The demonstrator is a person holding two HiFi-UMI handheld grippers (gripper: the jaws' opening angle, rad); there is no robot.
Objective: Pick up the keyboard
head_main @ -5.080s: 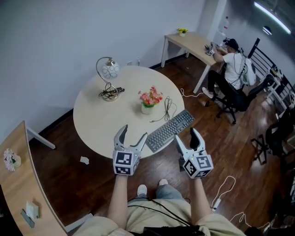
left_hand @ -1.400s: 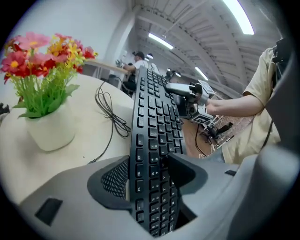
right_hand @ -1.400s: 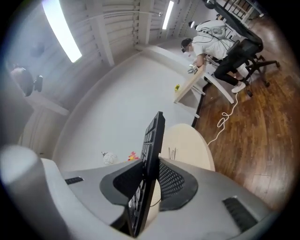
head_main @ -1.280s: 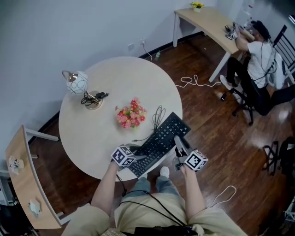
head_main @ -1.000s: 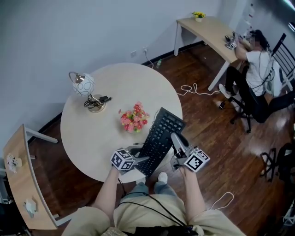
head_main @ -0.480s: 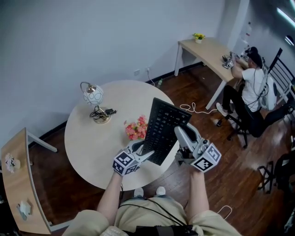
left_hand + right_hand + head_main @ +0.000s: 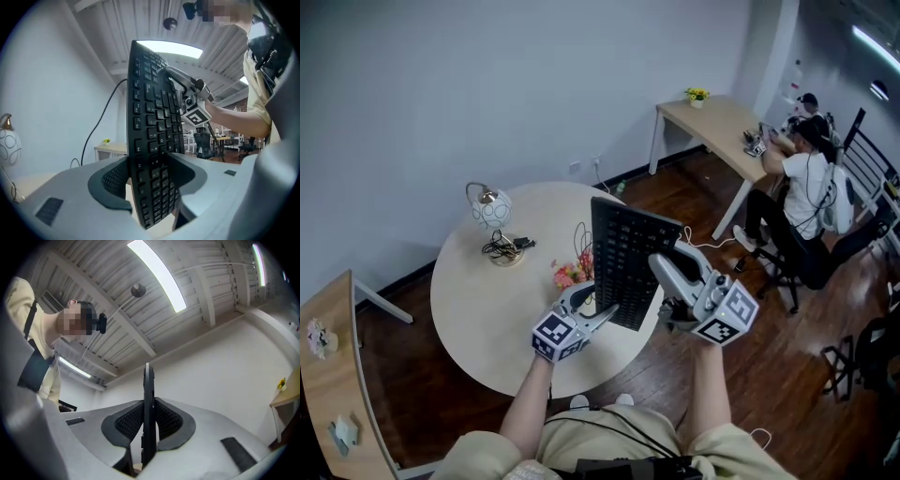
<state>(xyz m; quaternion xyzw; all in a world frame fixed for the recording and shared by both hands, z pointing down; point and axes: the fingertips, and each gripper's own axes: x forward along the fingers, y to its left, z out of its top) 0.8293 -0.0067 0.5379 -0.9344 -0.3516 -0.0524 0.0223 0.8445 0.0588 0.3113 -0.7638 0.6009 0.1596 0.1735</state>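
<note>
The black keyboard (image 7: 628, 262) hangs above the round table's near edge, tilted almost upright with its keys towards me. My left gripper (image 7: 586, 314) is shut on its lower left edge, and my right gripper (image 7: 670, 281) is shut on its right edge. In the left gripper view the keyboard (image 7: 152, 140) stands on end between the pads of the left gripper (image 7: 150, 183), with the right gripper (image 7: 187, 93) behind it. The right gripper view shows the keyboard (image 7: 148, 413) edge-on, clamped by the right gripper (image 7: 147, 420). Its thin cable (image 7: 581, 239) trails down to the table.
On the round table (image 7: 478, 309) are a globe lamp (image 7: 490, 211) and a small pot of pink flowers (image 7: 567, 275). A wooden desk (image 7: 722, 117) with a seated person (image 7: 806, 178) is at the far right. Another desk (image 7: 328, 375) sits at the left edge.
The keyboard has come up off the table and swung from nearly flat to almost upright. Both grippers have risen with it, still gripping its edges.
</note>
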